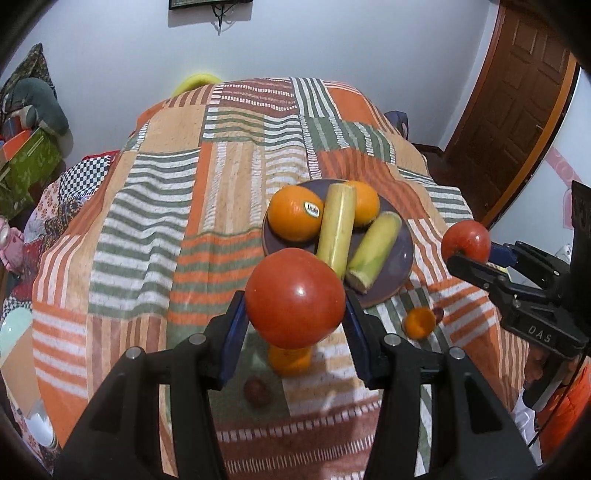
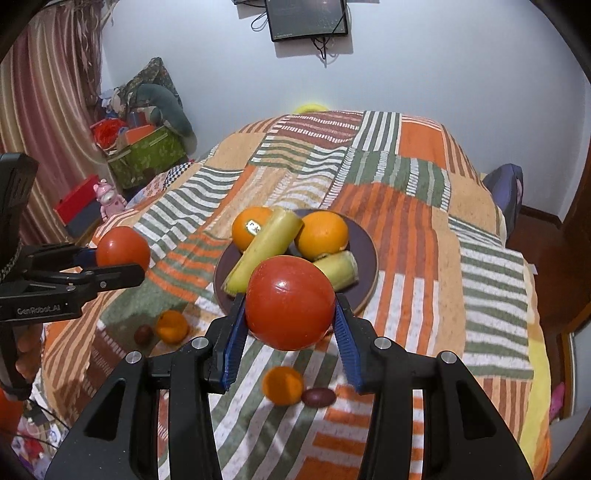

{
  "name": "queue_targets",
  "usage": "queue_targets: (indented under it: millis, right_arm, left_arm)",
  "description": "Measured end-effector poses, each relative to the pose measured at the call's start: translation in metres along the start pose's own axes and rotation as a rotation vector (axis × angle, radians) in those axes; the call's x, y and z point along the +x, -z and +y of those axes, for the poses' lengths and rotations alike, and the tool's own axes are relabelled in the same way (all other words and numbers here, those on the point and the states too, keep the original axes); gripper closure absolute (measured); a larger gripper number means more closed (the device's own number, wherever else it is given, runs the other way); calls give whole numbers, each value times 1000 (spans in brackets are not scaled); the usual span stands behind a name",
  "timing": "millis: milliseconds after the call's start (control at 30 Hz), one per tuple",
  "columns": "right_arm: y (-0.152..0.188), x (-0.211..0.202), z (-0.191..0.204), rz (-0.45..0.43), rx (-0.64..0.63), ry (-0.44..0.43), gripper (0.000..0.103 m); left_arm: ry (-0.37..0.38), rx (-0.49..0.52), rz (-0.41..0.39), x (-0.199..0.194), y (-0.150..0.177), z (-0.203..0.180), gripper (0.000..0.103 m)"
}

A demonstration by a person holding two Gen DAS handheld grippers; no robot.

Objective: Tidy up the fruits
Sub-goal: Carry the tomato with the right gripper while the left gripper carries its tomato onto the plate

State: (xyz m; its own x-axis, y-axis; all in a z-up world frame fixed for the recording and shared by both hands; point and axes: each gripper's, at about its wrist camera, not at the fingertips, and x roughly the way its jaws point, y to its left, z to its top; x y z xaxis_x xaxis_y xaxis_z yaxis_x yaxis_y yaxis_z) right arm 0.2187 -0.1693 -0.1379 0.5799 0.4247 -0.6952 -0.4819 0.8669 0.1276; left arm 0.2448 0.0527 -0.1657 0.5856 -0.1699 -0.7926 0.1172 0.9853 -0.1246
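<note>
My left gripper (image 1: 295, 299) is shut on a red tomato (image 1: 294, 297) and holds it above the bed, just short of the dark plate (image 1: 402, 254). My right gripper (image 2: 290, 304) is shut on a second red tomato (image 2: 290, 302), also near the plate (image 2: 365, 240). The plate holds two oranges (image 1: 293, 212) and two yellow-green cane pieces (image 1: 338, 229). Each gripper shows in the other's view, the right one (image 1: 467, 254) and the left one (image 2: 122, 264). Two small oranges (image 2: 282, 384) (image 2: 171, 325) and two dark brown fruits (image 2: 318, 397) lie on the blanket in front of the plate.
The striped patchwork blanket (image 1: 155, 221) covers a bed. Boxes and cushions (image 2: 147, 147) stand on the floor at the left, by a curtain. A wooden door (image 1: 517, 92) is at the right. A screen (image 2: 306, 16) hangs on the far wall.
</note>
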Motion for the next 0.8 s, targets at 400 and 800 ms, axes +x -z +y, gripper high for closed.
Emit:
queue_targets:
  millis: [400, 800]
  right_arm:
    - [-17, 28, -1, -1, -21, -18, 62]
    - [-23, 59, -1, 22, -9, -35, 62]
  left_arm:
    - [20, -4, 35, 46, -24, 4, 53]
    - [28, -15, 89, 90, -36, 8, 53]
